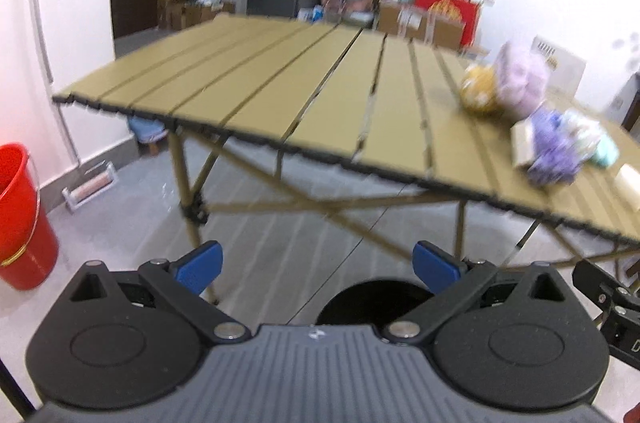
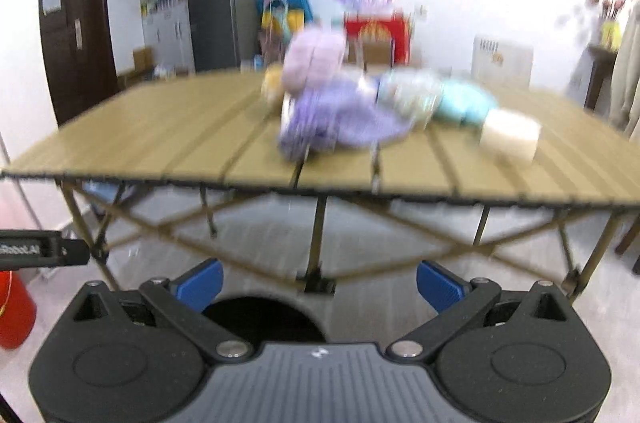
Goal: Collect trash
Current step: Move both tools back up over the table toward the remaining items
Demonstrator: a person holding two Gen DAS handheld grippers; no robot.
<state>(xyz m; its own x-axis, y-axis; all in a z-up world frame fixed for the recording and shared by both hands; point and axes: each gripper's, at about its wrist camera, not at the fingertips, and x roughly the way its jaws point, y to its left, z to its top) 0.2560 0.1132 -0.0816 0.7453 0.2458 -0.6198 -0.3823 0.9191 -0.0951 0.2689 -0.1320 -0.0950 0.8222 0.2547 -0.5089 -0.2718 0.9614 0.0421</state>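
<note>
A tan slatted folding table (image 1: 280, 91) (image 2: 160, 135) carries a blurred heap of trash. In the right wrist view I see a purple crinkled wrapper (image 2: 332, 119), a pale pink packet (image 2: 316, 59), a yellow ball-like item (image 2: 274, 85), a clear plastic bottle (image 2: 408, 95), a light blue item (image 2: 464, 105) and a white roll (image 2: 510, 137). The left wrist view shows the same heap at the right: purple wrapper (image 1: 554, 147), pink packet (image 1: 520, 79), yellow item (image 1: 480, 89). My left gripper (image 1: 316, 269) and right gripper (image 2: 320, 283) are both open and empty, held below and before the table edge.
A red bucket (image 1: 20, 219) (image 2: 14, 315) stands on the grey floor at the left. A dark round bin opening (image 1: 372, 301) (image 2: 264, 319) lies just beneath each gripper. Crossed table legs (image 2: 316, 243) are ahead. Boxes and decorations line the far wall (image 1: 400, 7).
</note>
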